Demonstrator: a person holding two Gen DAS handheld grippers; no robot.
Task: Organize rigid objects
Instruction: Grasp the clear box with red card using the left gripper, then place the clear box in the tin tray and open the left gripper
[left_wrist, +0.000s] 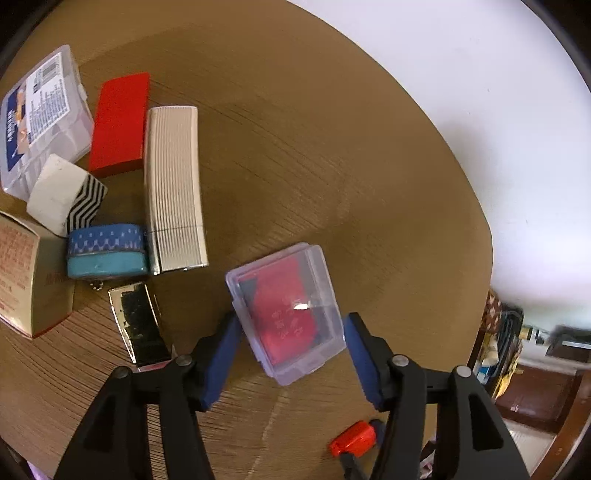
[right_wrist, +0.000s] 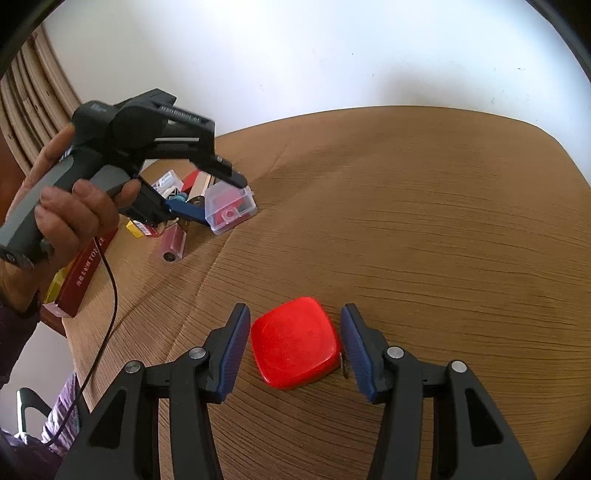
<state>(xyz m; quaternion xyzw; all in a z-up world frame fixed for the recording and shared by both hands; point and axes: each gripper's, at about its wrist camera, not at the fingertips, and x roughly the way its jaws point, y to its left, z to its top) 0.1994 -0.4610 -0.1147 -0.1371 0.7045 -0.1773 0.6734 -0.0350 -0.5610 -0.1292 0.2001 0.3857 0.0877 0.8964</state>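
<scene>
At the left of my table (left_wrist: 295, 147) lie a labelled clear case (left_wrist: 40, 122), a red block (left_wrist: 120, 122), a ribbed silver case (left_wrist: 173, 188) and stacked blue tape rolls (left_wrist: 107, 251). My left claw (left_wrist: 291, 350) stands spread around a clear plastic box (left_wrist: 288, 314) with red contents, its pads just off the box's sides. My right claw (right_wrist: 293, 343) is spread too, straddling a flat red rounded-square case (right_wrist: 295, 343) on the table, not pinching it.

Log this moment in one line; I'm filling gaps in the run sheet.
left gripper: open, straddling clear plastic case on table | right gripper: open, straddling red square piece
</scene>
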